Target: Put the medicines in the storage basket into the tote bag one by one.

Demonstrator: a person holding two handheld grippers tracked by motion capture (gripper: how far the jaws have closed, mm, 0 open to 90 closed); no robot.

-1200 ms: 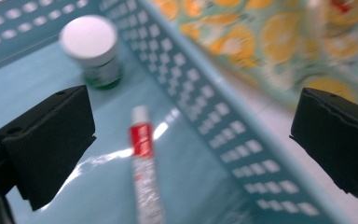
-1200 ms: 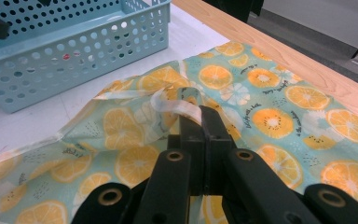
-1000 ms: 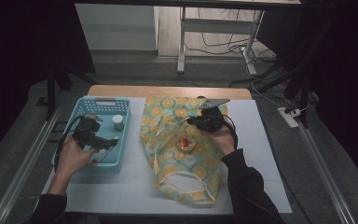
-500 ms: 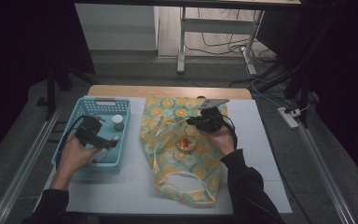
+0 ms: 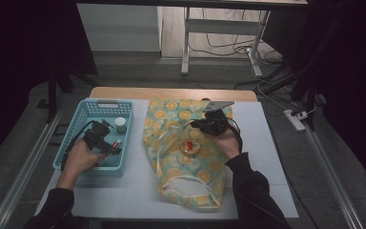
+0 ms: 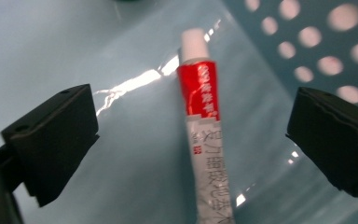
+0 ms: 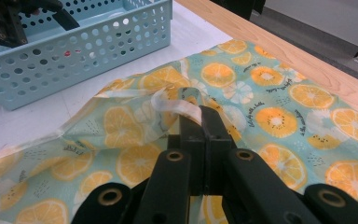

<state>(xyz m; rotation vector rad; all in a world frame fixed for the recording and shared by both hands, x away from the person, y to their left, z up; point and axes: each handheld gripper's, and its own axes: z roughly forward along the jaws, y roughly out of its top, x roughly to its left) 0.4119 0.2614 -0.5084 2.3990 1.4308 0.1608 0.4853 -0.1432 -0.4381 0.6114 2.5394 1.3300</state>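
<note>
- While our left gripper (image 6: 191, 154) hangs inside the blue basket (image 5: 93, 107), its jaws stand wide apart, clasping nothing.
- Between them, clear of both fingers, lies a red-and-white tube (image 6: 204, 130), white cap pointing away.
- Our right gripper (image 7: 200, 116) is clamped tight on the white strap (image 7: 177, 105) of the orange-patterned bag (image 5: 181, 162).

One light-blue perforated basket (image 5: 91, 168) sits toward the table's left edge and holds two things: one red-and-white tube (image 6: 204, 140) and one small white-capped bottle (image 5: 120, 125). One orange-print drawstring bag (image 5: 171, 121) lies at the table's middle, with one small round orange item (image 5: 190, 147) on it. Two grippers are counted, the left gripper (image 5: 108, 147) and the right gripper (image 5: 198, 123).
</note>
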